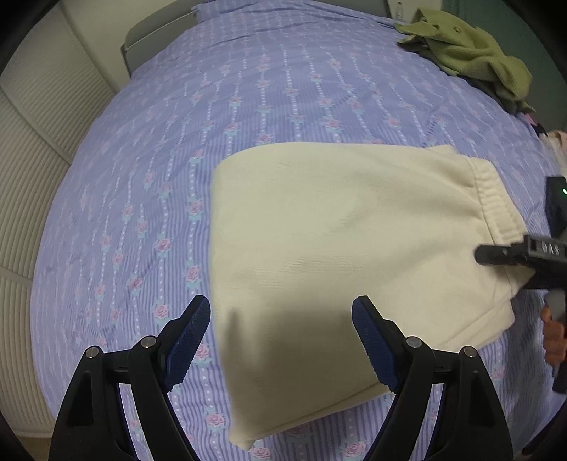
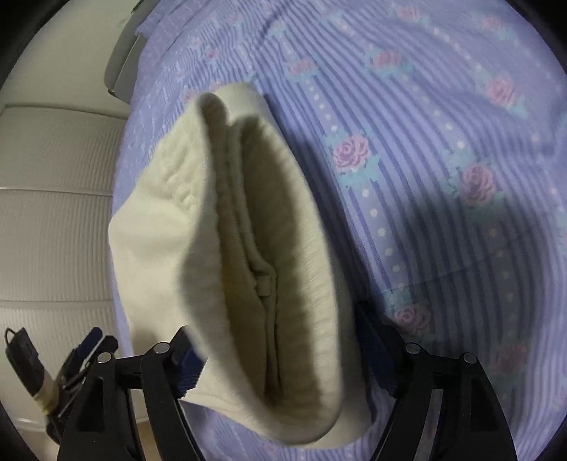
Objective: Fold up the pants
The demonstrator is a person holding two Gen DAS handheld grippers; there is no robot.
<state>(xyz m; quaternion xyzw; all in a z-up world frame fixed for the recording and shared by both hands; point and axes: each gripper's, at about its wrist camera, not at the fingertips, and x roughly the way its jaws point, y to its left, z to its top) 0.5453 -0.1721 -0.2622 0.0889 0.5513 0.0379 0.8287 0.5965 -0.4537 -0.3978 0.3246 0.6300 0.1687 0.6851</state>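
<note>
Cream pants (image 1: 340, 248) lie folded into a flat rectangle on the purple flowered bedspread (image 1: 177, 142). Their ribbed waistband faces right. My left gripper (image 1: 281, 340) is open and empty, hovering over the near left corner of the pants. My right gripper (image 2: 280, 358) is open, with the waistband end of the pants (image 2: 255, 230) lying between its jaws. It also shows in the left wrist view (image 1: 514, 255) at the waistband edge.
A crumpled green garment (image 1: 467, 53) lies at the bed's far right. A pinkish item (image 1: 556, 142) sits at the right edge. A ribbed white wall or wardrobe (image 1: 32, 170) runs along the bed's left side. The grey headboard (image 1: 159, 32) is at the far end.
</note>
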